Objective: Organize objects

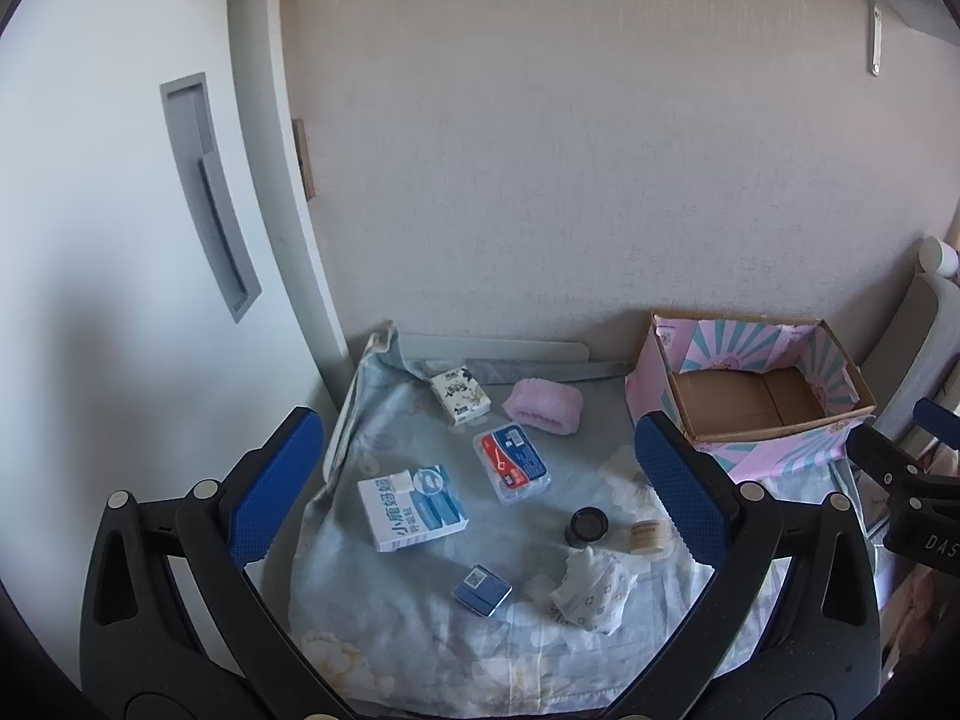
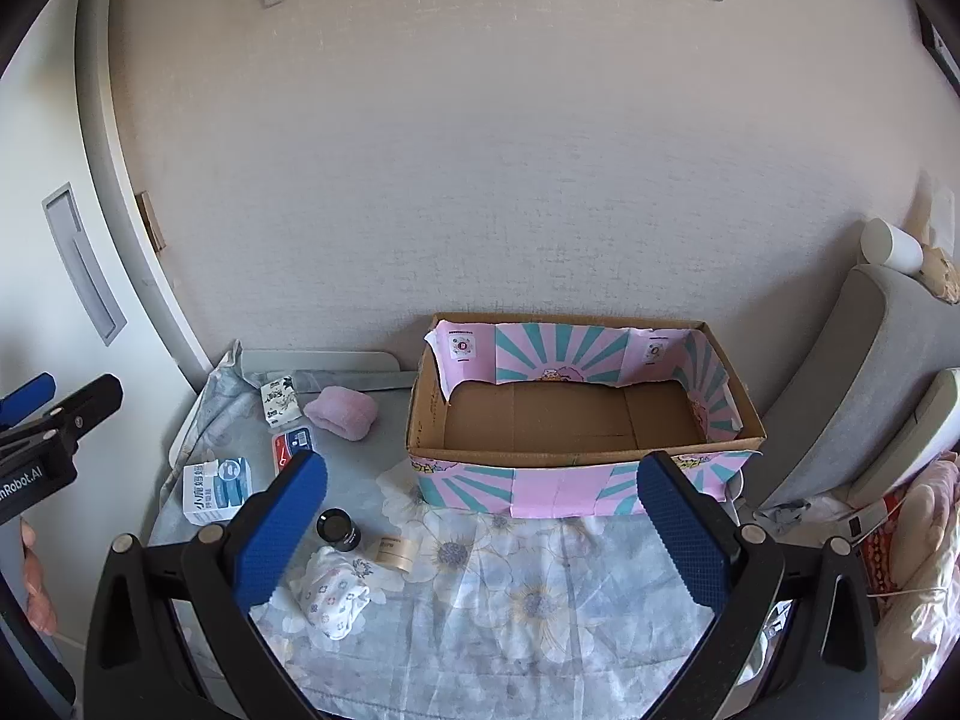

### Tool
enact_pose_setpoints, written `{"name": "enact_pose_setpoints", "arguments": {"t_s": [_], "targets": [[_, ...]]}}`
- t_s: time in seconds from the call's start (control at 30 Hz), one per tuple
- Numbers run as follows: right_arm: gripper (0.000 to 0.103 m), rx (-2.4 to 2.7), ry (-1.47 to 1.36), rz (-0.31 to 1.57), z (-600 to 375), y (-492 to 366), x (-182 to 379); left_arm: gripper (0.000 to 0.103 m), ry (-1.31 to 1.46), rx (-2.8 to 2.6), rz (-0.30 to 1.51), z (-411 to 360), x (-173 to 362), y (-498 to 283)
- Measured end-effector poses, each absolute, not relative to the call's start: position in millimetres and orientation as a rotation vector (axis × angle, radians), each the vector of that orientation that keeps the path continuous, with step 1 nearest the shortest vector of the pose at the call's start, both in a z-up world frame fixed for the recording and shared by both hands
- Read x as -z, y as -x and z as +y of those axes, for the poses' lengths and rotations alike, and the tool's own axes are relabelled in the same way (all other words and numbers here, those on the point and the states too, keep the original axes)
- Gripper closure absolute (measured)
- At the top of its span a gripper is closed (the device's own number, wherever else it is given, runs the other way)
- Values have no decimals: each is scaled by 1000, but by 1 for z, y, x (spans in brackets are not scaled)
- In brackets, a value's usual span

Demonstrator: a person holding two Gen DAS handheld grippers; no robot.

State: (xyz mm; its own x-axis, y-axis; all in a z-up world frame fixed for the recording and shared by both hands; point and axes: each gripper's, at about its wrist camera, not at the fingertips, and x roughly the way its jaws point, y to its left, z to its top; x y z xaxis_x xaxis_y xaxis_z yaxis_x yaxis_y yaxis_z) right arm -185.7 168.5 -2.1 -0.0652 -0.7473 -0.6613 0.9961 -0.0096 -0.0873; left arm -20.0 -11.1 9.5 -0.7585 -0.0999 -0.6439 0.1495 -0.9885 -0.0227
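A pink and teal cardboard box [image 2: 576, 480] stands open and empty at the back right of a floral cloth [image 2: 510, 600]; it also shows in the left wrist view [image 1: 774, 450]. On the cloth lie a blue-white carton [image 1: 411, 507], a red-blue plastic case [image 1: 512, 463], a tissue pack [image 1: 460, 394], a pink cloth roll [image 1: 543, 407], a small blue box [image 1: 482, 590], a black jar [image 1: 588, 526], a beige jar [image 1: 648, 536] and a patterned white bundle [image 1: 591, 591]. My left gripper [image 1: 480, 486] is open above them. My right gripper [image 2: 480, 534] is open before the box.
A white cabinet door with a grey recessed handle [image 1: 210, 198] stands at the left. A beige wall [image 2: 480, 150] runs behind. A grey padded chair [image 2: 840, 396] and pink bedding [image 2: 918, 540] are at the right.
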Motion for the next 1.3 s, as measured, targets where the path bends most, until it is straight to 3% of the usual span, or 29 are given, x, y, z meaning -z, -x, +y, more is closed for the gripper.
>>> {"name": "enact_pose_setpoints", "arguments": {"t_s": [1.3], "targets": [[0, 1449, -460, 640, 170, 186, -1, 0, -966, 2715, 175, -19, -18, 19]]}}
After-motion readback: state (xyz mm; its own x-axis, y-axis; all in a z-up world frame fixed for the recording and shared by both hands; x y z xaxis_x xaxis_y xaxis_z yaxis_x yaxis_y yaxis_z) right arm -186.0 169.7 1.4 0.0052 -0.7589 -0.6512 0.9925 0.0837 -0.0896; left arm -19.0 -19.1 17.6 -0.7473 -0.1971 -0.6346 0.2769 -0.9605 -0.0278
